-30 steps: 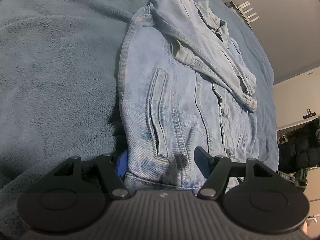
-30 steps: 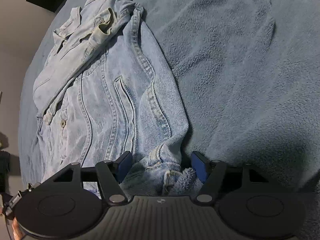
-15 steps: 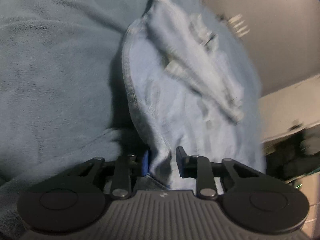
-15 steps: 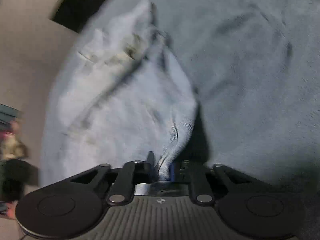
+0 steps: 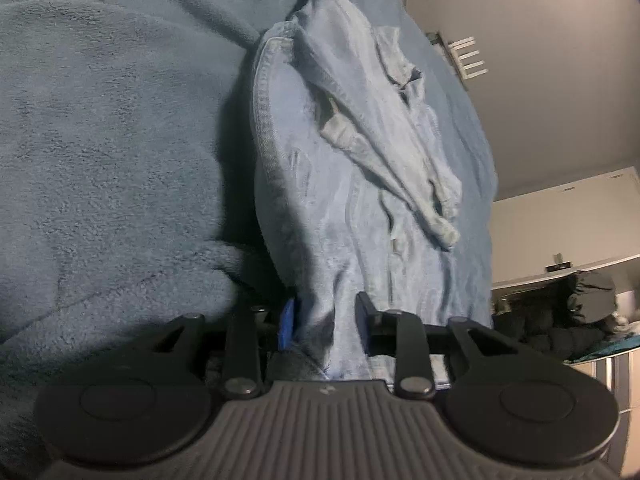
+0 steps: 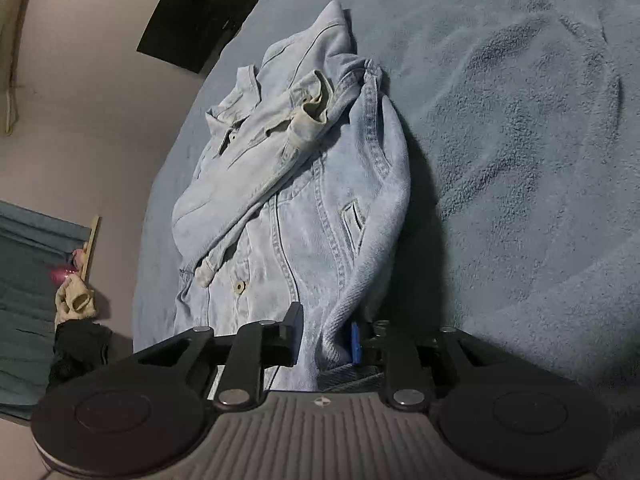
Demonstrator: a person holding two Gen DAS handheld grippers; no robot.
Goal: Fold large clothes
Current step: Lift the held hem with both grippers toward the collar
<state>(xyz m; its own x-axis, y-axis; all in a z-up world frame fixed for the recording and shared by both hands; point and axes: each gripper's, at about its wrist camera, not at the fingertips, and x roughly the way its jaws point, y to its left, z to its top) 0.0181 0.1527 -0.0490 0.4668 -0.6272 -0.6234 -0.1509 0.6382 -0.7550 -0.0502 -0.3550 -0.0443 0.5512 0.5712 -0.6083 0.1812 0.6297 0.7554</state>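
Note:
A light blue denim jacket (image 5: pixel 360 152) lies on a blue fleece blanket (image 5: pixel 100 140), sleeves folded across its front. My left gripper (image 5: pixel 326 320) is shut on one bottom hem corner and lifts it off the blanket. In the right wrist view the jacket (image 6: pixel 288 208) rises toward my right gripper (image 6: pixel 326 334), which is shut on the other hem corner. The lifted hem casts dark shadows on the blanket beside it. The collar end lies flat at the far side.
The blanket (image 6: pixel 520 160) spreads wide to the outer side of each gripper. A dark panel (image 6: pixel 200 16) and pale wall stand beyond the bed. Dark clutter on furniture (image 5: pixel 580 312) sits at the right; cloth items (image 6: pixel 72 300) sit at the left.
Both grippers closed on the jacket's bottom hem corners and raised them off the blanket. The jacket's lower part now hangs up toward the grippers.

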